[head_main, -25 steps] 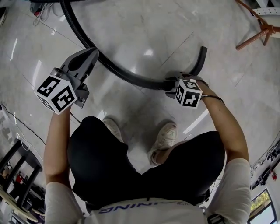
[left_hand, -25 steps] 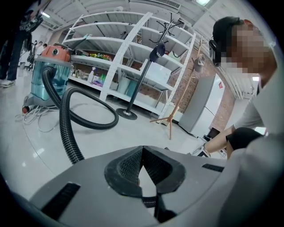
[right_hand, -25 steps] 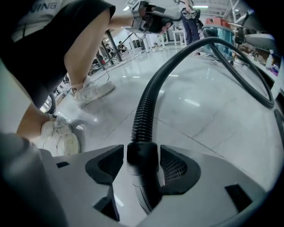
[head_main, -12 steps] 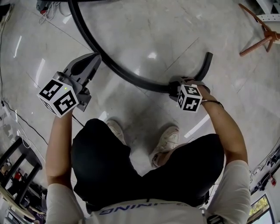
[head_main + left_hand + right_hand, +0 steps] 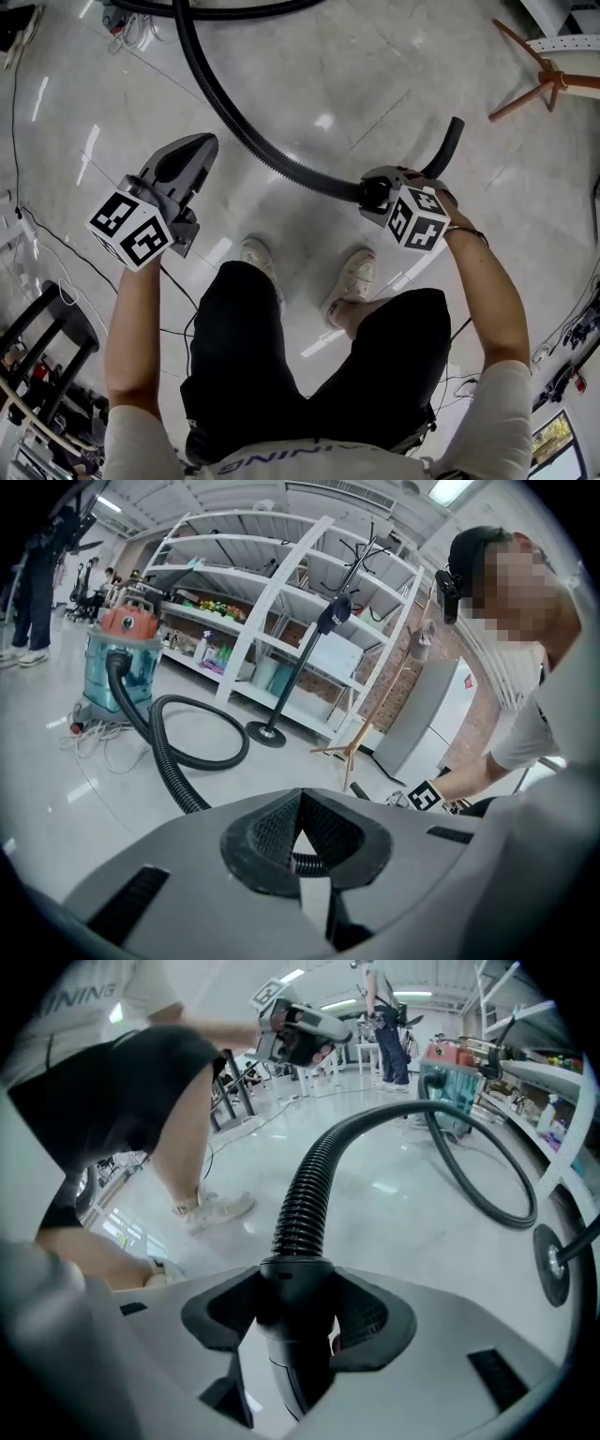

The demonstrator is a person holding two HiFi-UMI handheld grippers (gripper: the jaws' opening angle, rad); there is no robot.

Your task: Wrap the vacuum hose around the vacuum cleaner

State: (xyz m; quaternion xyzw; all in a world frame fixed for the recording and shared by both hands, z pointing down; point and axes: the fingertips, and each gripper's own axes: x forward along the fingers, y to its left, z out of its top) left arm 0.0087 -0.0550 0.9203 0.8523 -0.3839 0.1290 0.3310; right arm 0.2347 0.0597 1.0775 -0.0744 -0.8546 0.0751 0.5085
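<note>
A black ribbed vacuum hose [image 5: 246, 133] runs from the top of the head view down across the floor to my right gripper [image 5: 367, 194]. That gripper is shut on the hose's smooth cuff [image 5: 292, 1283], and the ribbed hose [image 5: 309, 1185] arches away toward the vacuum cleaner [image 5: 457, 1065]. The curved rigid end tube [image 5: 448, 141] sticks out past the gripper. My left gripper [image 5: 199, 146] hovers left of the hose, shut and holding nothing [image 5: 300, 803]. The teal vacuum cleaner with an orange top [image 5: 125, 658] stands far off, with the hose [image 5: 167, 754] looped on the floor beside it.
A wooden coat stand [image 5: 536, 82] is at the upper right. White shelving [image 5: 281, 592] and a black floor stand [image 5: 270, 731] lie beyond the vacuum. Thin cables [image 5: 56, 246] cross the floor at left, near black stools [image 5: 42, 342]. The person's feet [image 5: 352, 281] are below the grippers.
The person has stepped forward, so the floor and hose have shifted in view. The left gripper's tip, earlier against the hose, now stands a little apart from it. The right gripper keeps its hold.
</note>
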